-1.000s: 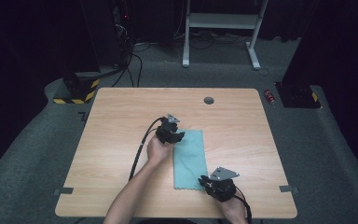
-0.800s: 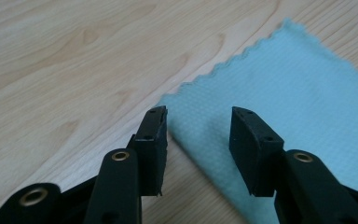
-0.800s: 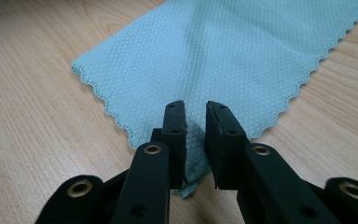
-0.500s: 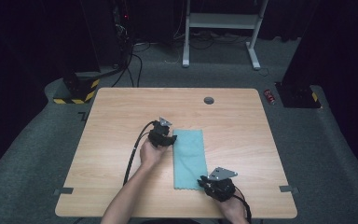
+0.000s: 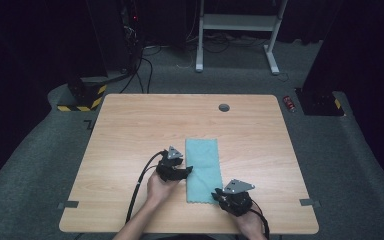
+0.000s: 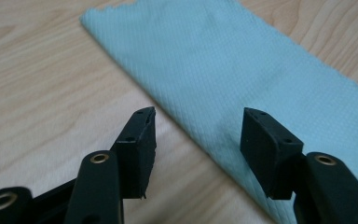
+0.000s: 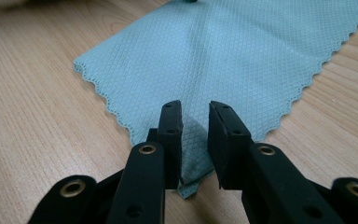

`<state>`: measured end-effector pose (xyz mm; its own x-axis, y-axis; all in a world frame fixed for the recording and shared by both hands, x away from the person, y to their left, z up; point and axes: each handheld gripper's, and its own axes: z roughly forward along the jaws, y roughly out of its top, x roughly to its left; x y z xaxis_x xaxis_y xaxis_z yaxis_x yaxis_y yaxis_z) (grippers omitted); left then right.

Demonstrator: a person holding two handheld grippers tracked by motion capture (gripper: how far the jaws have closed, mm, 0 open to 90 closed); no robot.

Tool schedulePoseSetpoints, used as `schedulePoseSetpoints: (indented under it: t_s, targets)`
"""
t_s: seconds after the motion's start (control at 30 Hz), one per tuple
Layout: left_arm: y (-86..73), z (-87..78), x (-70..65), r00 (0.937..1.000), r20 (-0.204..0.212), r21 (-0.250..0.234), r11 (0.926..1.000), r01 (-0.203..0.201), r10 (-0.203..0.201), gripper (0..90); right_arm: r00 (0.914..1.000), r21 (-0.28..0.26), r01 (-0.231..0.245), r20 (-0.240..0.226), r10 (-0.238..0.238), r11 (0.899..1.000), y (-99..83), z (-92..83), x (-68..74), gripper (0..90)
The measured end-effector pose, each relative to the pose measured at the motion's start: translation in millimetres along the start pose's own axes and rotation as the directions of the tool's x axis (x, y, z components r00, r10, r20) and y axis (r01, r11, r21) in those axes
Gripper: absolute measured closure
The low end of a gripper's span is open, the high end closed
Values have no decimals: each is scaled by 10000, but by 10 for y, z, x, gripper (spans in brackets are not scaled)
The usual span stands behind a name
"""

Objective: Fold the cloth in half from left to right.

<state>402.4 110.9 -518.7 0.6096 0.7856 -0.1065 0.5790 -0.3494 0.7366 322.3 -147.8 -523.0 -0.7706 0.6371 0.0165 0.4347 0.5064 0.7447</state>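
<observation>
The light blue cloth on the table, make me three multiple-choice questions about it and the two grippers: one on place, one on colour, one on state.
1. Where does the light blue cloth lie on the wooden table?
A. At the far left corner
B. Near the middle, toward the person's edge
C. Over the round hole

2. What colour is the cloth?
A. Light blue
B. Red
C. Yellow

3. How do the jaws of the left gripper stand?
A. Clamped flat together
B. Apart, with the cloth's long edge between them, untouched
C. Closed on a cable

Answers:
1. B: the high view shows it between both hands, with the right gripper at its near corner.
2. A: both gripper views show light blue woven fabric.
3. B: the left gripper view shows a wide gap, and the jaws have just been opening.
</observation>
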Motion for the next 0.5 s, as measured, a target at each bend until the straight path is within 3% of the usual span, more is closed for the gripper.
schedulePoseSetpoints:
  t_s: [0.17, 0.33, 0.5]
  targets:
    - [-113, -88, -55, 9998, -183, -63, 10000, 15, -17, 453, 10000, 50, 27, -29, -27, 10000, 4, -1, 1, 734]
    - [-181, -139, -110, 9973, -550, 47, 9988, -485, 486, 449, 10000, 91, 20, -84, -20, 10000, 9, 0, 3, 716]
    - [-241, -179, -100, 9985, -499, -179, 9996, -223, 214, 445, 9999, 160, 71, -129, -69, 9998, 25, 5, 2, 694]
